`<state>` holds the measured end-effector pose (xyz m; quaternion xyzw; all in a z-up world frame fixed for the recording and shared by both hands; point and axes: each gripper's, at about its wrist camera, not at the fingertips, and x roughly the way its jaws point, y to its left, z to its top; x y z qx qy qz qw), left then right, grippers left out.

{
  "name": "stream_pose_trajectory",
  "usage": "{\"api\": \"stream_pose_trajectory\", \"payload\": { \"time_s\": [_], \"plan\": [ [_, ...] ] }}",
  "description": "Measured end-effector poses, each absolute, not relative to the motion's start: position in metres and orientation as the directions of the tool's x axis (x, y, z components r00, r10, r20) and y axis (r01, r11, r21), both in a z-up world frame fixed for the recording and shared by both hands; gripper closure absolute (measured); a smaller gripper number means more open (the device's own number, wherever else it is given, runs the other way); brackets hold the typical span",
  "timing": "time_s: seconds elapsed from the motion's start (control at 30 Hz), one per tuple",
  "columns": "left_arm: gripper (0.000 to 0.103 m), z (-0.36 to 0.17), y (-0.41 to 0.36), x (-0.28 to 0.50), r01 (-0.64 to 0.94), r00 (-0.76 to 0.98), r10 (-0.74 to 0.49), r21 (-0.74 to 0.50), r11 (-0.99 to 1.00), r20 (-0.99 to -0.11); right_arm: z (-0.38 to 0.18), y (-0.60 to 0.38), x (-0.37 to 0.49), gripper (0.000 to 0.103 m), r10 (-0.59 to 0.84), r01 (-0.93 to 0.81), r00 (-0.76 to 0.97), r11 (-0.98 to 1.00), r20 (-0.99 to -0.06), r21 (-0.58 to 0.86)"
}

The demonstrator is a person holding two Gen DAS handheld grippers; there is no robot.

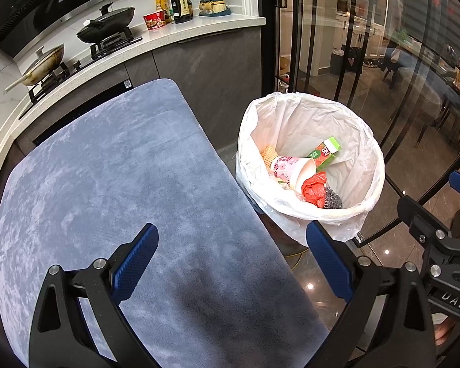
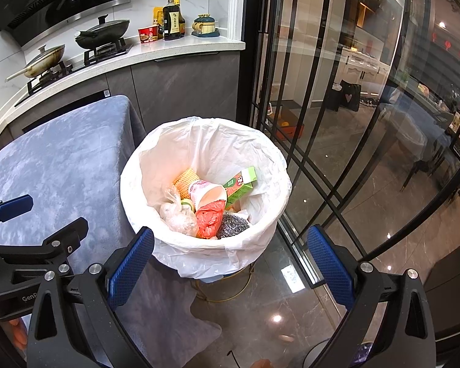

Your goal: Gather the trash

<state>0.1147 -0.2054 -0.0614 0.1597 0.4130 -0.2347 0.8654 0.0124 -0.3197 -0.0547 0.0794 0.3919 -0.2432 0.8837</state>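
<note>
A bin lined with a white bag [image 1: 368, 165] [image 2: 260, 159] stands on the floor to the right of a blue-cloth table [image 1: 113, 190] [image 2: 61, 159]. Inside lie a pink paper cup [image 1: 288, 168] [image 2: 205, 193], a green carton [image 1: 325, 151] [image 2: 240, 184], a red crumpled bag [image 1: 314, 188] [image 2: 210, 217], a steel scourer [image 1: 332, 197] [image 2: 233, 228], a waffle-patterned piece [image 2: 185, 179] and a clear plastic bag [image 2: 178, 217]. My left gripper [image 1: 231, 245] hangs open over the table's near right edge, holding nothing. My right gripper [image 2: 230, 251] is open above the bin's near rim, holding nothing.
A kitchen counter [image 1: 199, 29] at the back carries two lidded pans [image 1: 107, 24], a sauce bottle [image 1: 179, 1] and a red cup [image 1: 154, 20]. Glass doors with black frames [image 2: 322, 107] run along the right, close behind the bin. Glossy dark floor [image 2: 260, 306] lies below.
</note>
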Motion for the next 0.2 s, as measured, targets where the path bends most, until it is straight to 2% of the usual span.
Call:
{"api": "stream_pose_trajectory", "payload": {
  "time_s": [0.2],
  "plan": [
    [0.01, -0.0631, -0.2025, 0.1151, 0.536, 0.557, -0.276, 0.085, 0.84, -0.783, -0.0586, -0.3199, 0.0125, 0.007, -0.368, 0.494, 0.57, 0.868, -0.735, -0.052]
  ]
}}
